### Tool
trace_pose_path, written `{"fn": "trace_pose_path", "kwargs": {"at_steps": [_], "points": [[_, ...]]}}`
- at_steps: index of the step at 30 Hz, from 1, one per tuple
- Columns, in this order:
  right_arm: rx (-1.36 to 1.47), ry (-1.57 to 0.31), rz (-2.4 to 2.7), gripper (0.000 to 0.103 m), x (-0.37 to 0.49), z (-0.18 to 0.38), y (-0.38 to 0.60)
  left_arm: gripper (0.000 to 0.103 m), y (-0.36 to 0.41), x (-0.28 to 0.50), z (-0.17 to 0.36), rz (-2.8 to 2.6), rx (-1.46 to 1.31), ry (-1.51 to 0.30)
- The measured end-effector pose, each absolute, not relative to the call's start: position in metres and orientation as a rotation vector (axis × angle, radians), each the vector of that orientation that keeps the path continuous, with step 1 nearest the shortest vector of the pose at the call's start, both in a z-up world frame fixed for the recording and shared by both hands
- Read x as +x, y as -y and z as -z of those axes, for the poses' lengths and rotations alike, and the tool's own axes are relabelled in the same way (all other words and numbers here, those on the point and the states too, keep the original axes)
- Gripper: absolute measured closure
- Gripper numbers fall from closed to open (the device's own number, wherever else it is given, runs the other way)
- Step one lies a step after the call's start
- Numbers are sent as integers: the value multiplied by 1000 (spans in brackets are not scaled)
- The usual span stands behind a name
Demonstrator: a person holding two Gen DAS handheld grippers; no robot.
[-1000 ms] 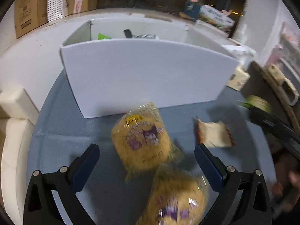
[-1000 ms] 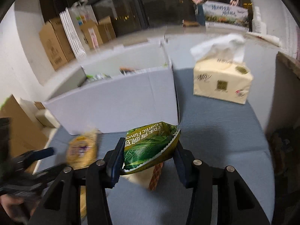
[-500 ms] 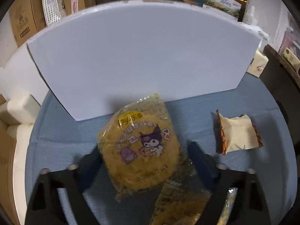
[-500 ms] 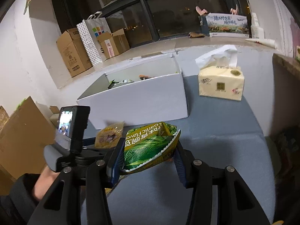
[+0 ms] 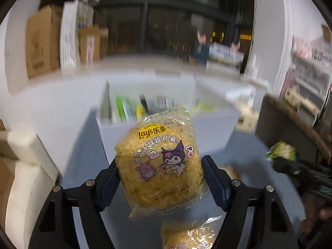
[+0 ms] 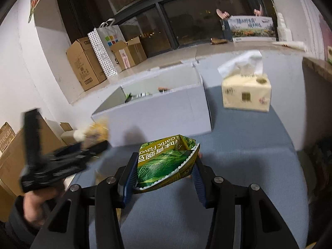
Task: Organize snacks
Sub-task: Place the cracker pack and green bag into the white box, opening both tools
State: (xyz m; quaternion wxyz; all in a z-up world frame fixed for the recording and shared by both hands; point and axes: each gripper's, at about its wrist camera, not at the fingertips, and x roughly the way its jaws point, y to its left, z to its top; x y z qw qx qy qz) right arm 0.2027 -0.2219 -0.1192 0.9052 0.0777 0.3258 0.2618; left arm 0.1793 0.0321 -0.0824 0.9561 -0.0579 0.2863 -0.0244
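My left gripper [image 5: 160,177] is shut on a clear yellow Lay's snack packet [image 5: 159,161] with cartoon figures, held up off the blue table in front of the white box [image 5: 207,124]. A second packet of the same kind [image 5: 186,238] lies on the table below it. My right gripper [image 6: 166,176] is shut on a green garlic-flavour bag [image 6: 166,164], hovering over the blue table [image 6: 249,166] before the white box [image 6: 157,112]. In the right wrist view the left gripper [image 6: 62,161] shows blurred at the left, with a hand [image 6: 39,207] under it.
Several snacks lie inside the white box. A tissue pack [image 6: 245,92] stands on the table to its right. Cardboard boxes [image 6: 85,66] and a paper bag [image 6: 105,47] line the window ledge behind. A dark cabinet edge [image 6: 317,95] borders the table's right side.
My left gripper closed on the yellow packet and lifted it off the table, now level with the box's rim. The right gripper still holds the green bag, barely shifted.
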Motion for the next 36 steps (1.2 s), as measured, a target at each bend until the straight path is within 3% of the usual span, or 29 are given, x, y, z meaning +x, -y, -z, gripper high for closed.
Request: {"fn": "trace_pose_path", "kwargs": {"at_steps": [6,16,17,18,20,36], "points": [[184,-640,-545,50,253,83,210,23,-65,226,30,36,-128,-527],[185,-663,-527,49,368,47,173,21,-59,322,25,37,-49,-554],[179,-668,-532,46,375,46,169,19,-57,332,28,53,-35,-582],[174,-674,-539,42,380,45,166,8,-56,341,32,57,-28,-616],[174,-683,-567,0,392,43,157,0,-56,347,38,50,-28,-647],[224,-582,-561,0,348,42,185,0,-54,272,35,121,6,-616]]}}
